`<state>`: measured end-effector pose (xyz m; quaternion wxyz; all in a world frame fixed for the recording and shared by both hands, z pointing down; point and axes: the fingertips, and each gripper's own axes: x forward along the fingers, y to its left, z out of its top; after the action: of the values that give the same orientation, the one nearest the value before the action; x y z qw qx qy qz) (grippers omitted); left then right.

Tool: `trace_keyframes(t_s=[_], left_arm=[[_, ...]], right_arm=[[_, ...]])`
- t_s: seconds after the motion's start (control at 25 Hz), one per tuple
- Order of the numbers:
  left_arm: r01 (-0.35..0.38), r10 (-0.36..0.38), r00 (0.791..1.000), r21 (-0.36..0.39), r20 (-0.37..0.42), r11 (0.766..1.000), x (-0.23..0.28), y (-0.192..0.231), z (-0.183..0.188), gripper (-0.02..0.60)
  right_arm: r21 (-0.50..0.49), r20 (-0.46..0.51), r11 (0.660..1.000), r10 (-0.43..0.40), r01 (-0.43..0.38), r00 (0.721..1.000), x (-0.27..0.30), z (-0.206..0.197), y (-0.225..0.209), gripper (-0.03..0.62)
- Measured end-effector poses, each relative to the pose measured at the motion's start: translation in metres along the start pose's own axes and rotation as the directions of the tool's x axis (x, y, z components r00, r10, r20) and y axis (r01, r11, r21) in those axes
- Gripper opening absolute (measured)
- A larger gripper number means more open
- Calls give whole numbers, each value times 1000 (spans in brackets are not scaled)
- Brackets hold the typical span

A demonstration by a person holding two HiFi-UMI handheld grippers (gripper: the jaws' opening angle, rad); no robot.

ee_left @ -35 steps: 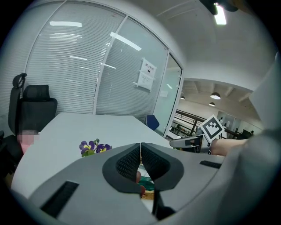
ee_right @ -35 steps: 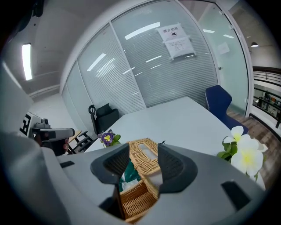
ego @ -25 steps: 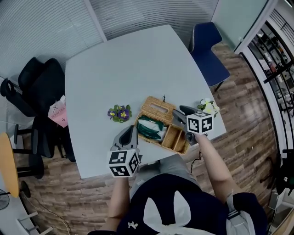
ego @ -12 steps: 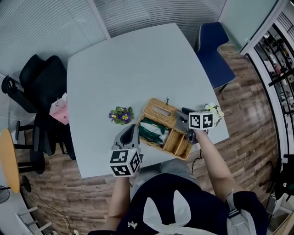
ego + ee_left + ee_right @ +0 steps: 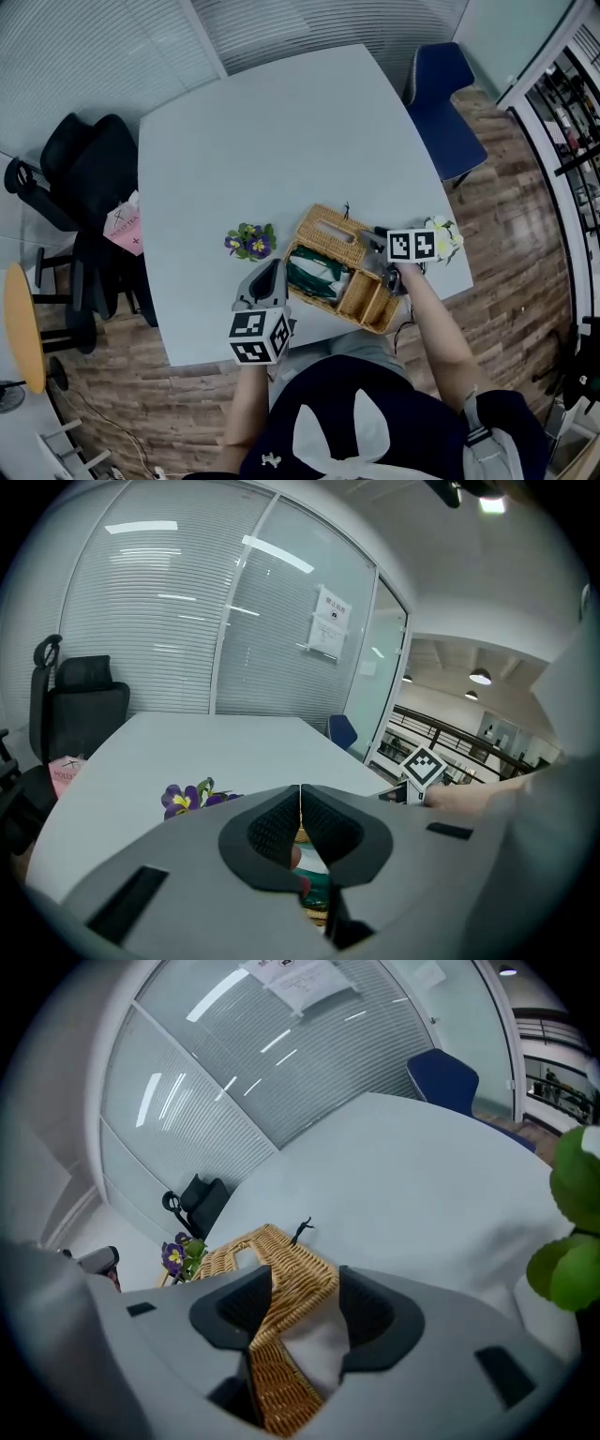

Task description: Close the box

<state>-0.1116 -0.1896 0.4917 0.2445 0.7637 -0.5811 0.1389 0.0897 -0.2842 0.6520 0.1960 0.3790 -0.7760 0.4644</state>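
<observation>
A wicker box [image 5: 361,298] stands near the table's front edge, its slotted lid [image 5: 330,233] swung open toward the far side and a green packet [image 5: 314,274] inside. My right gripper [image 5: 376,251] is at the box's right end. In the right gripper view a corner of the wicker lid [image 5: 281,1265] lies between the jaws of my right gripper [image 5: 305,1290]; they have just been opening and stand apart. My left gripper [image 5: 273,271] hovers by the box's front left, and in the left gripper view my left gripper [image 5: 300,795] has its pads together with nothing between them.
Purple flowers [image 5: 249,240] sit left of the box, white flowers [image 5: 443,234] right of it by the table edge. A blue chair [image 5: 448,94] stands at the far right, black chairs [image 5: 80,178] and a pink bag [image 5: 122,223] at the left.
My right gripper has come down and rolled by the box's right end; the lid corner now sits between its wider jaws. The left gripper has barely shifted.
</observation>
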Motion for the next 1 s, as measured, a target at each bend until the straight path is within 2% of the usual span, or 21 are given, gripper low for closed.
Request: trace_keyframes(t_s=[0.64, 0.76, 1.0], left_arm=[[7, -7, 1000, 3, -11, 1000, 9, 4, -1, 24], [8, -8, 1000, 4, -8, 1000, 8, 5, -1, 24], [7, -7, 1000, 4, -5, 1000, 6, 6, -1, 23]], right_arm=[[178, -62, 981, 86, -73, 994, 12, -14, -5, 227], [185, -64, 979, 103, -89, 993, 11, -14, -3, 229], [168, -45, 983, 80, -72, 996, 6, -11, -5, 210]])
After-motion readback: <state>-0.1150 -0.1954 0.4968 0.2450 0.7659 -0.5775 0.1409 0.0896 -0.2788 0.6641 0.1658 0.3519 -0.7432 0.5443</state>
